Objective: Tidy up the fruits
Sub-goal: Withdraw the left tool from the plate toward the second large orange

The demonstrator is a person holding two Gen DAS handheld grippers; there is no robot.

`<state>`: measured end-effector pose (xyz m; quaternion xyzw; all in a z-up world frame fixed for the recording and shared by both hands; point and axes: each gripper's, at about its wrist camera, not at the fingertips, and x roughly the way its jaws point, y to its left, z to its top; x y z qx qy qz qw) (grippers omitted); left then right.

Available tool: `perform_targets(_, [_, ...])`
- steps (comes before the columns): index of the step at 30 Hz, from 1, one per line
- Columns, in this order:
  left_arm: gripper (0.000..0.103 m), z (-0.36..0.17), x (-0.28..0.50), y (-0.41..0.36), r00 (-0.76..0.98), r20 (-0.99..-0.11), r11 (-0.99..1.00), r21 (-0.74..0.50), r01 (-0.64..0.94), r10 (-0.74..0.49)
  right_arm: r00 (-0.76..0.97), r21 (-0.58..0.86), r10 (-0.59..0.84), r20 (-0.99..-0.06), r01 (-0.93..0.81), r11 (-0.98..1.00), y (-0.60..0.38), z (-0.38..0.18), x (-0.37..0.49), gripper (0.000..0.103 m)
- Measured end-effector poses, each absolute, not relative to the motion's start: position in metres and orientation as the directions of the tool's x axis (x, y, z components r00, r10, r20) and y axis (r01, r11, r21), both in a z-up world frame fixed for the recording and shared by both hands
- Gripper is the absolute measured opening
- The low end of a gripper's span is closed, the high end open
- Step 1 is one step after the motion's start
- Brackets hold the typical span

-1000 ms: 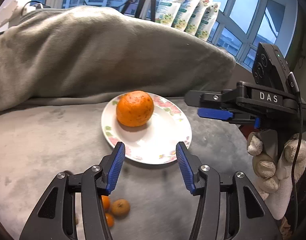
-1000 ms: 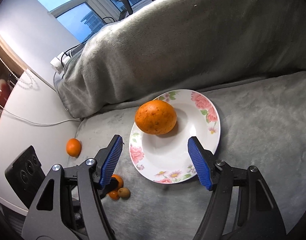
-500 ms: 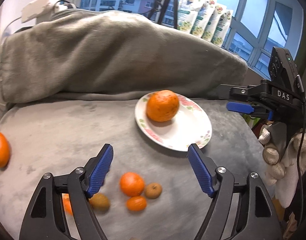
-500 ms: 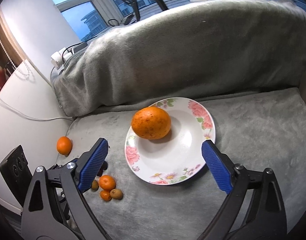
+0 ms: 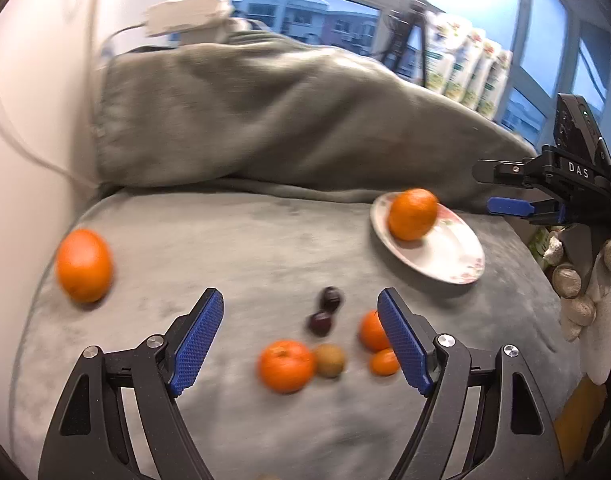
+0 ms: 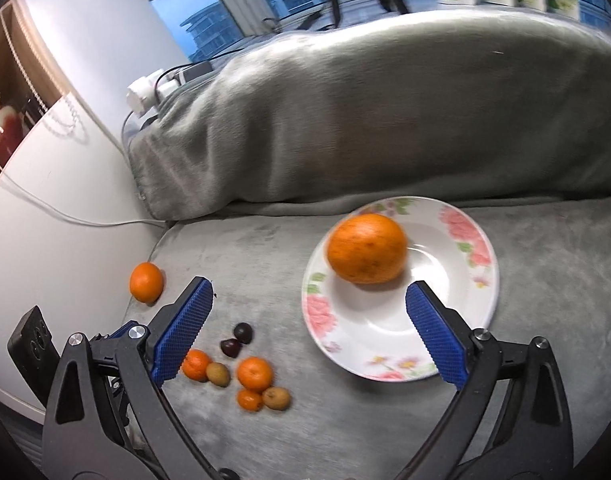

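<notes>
One big orange (image 6: 366,249) sits on the floral plate (image 6: 479,304) at right of the right wrist frame, the rest still loose on the grey cushion (image 5: 233,240). Left gripper (image 5: 301,342) and right gripper (image 6: 307,330) have both just spread their jaws wide, nothing between them. Small fruit cluster (image 5: 305,356) lies right ahead of the left jaws, so I'd say the left hand is nearer; a lone orange (image 5: 83,265) waits at far left

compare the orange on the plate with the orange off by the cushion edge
The plate orange sits on the floral plate; the edge orange lies on the bare grey cushion, far from the plate. The plate orange looks larger, with dark speckles; the edge orange looks smoother. Both are round, orange and ungripped.
</notes>
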<state>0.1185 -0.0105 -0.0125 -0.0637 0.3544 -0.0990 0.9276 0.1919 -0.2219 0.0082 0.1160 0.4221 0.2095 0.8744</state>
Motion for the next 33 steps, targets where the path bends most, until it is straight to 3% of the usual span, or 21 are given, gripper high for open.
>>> perform_targets(22, [0.079, -0.041, 0.103, 0.112, 0.755, -0.655, 0.976, -0.184, -0.112, -0.037, 0.398, 0.269, 0.518, -0.757, -0.532, 0.803, -0.042, -0.005, 0.212, 0.099])
perform_targets(33, [0.076, -0.052, 0.116, 0.136, 0.745, -0.666, 0.970, -0.209, -0.124, -0.049, 0.259, 0.364, 0.584, -0.769, -0.574, 0.733, 0.026, -0.025, 0.232, 0.099])
